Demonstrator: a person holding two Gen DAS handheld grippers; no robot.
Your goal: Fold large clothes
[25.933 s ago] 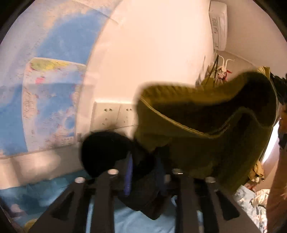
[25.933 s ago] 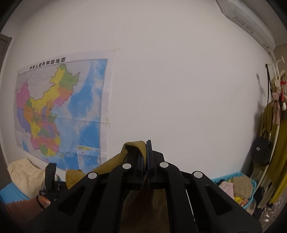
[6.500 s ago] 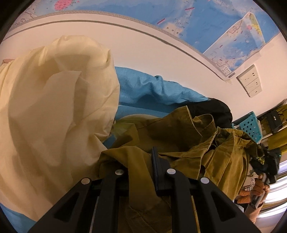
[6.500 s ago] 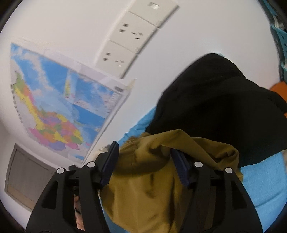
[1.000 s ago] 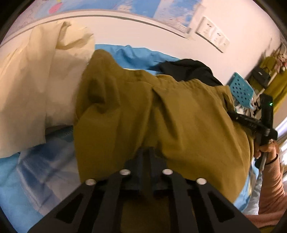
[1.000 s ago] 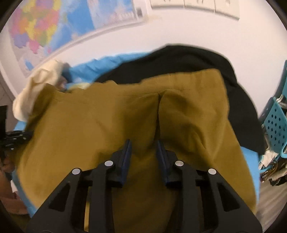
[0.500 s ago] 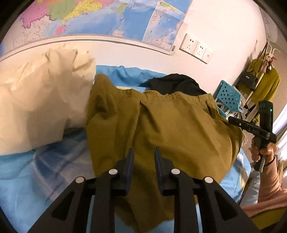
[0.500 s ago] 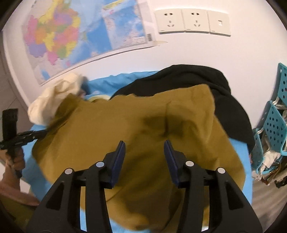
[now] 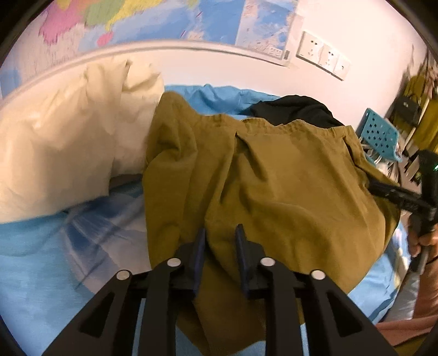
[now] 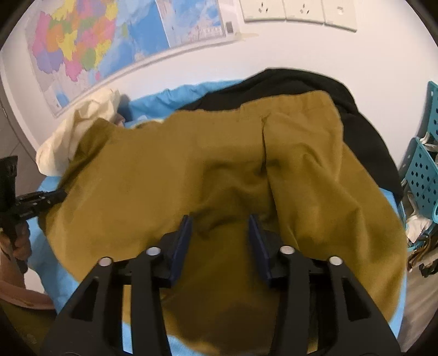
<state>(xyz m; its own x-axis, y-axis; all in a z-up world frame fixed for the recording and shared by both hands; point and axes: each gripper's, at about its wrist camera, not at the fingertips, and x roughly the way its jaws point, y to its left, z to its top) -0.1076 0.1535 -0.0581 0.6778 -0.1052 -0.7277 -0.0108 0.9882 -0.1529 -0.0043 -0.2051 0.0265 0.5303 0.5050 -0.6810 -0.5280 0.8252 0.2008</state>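
The olive garment (image 9: pixel 273 178) lies spread across the bed (image 9: pixel 41 260), covering most of its middle and hanging over the near edge. Its seamed hem or waistband runs along the far side, close to the wall, and rests partly on a black garment (image 9: pixel 295 108) bunched at the bed's far right corner. A cream cloth (image 9: pixel 63 145) is heaped at the far left corner, touching the olive garment's left edge. The bedcover is blue — a checked patch of it shows between the cream cloth and the olive fabric.

The left gripper (image 9: pixel 219 241) hovers over the near edge of the garment with its jaws spread a little; nothing is pinched between them. The right gripper (image 10: pixel 219 227) hangs over the near middle of the garment (image 10: pixel 219 169), jaws spread wider, holding nothing. In the right wrist view the other gripper's black body shows at the bed's left edge, gripped by a hand (image 10: pixel 19 243).

Beyond the bed's right edge stands a teal perforated basket (image 10: pixel 421 175). On the wall hang a map (image 10: pixel 109 35) and a row of sockets (image 10: pixel 298 11) — both above the far edge.
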